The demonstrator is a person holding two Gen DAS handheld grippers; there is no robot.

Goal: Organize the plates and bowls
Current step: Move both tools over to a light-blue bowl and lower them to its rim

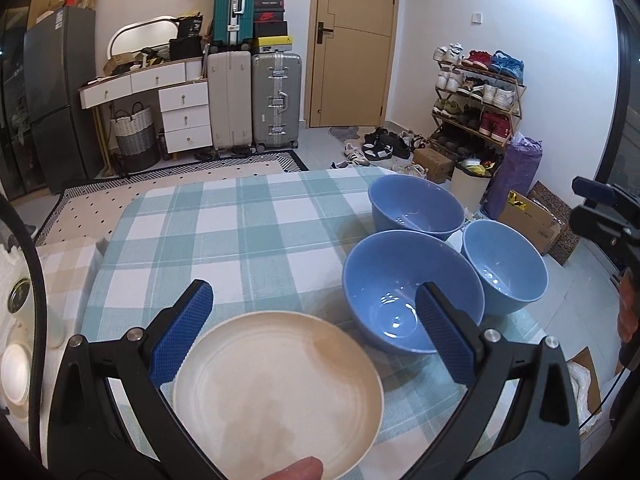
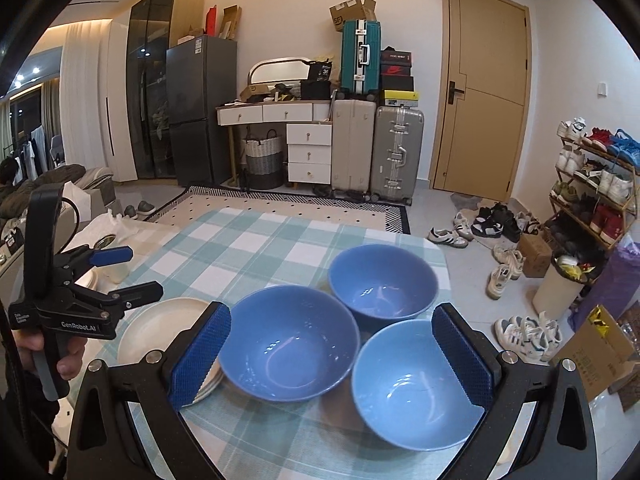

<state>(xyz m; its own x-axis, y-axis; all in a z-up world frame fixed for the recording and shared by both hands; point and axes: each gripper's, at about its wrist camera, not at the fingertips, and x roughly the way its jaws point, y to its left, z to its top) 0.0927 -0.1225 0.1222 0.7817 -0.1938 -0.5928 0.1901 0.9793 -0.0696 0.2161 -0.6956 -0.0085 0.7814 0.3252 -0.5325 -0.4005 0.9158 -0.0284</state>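
Cream plates [image 1: 278, 390], stacked, sit right under the left gripper [image 1: 314, 332], its blue pads spread wide and holding nothing. Over in the right wrist view the right gripper [image 2: 332, 354] is released too, hovering above three blue bowls [image 2: 290, 342] clustered on the worktop [image 2: 240, 248], which wears a teal-and-white checked cloth. The left gripper's black body reads "GenRobot.AI" [image 2: 78, 325]. Beyond lies a dotted rug [image 2: 288, 208] with a zigzag border, then grey floor tiles. Against the back wall: white drawers [image 2: 309, 154], upright suitcases [image 2: 396, 152] with a teal one on top, a carton marked "SF" [image 2: 352, 14], a tan door [image 2: 486, 96], and a loaded shoe rack [image 2: 596, 184].
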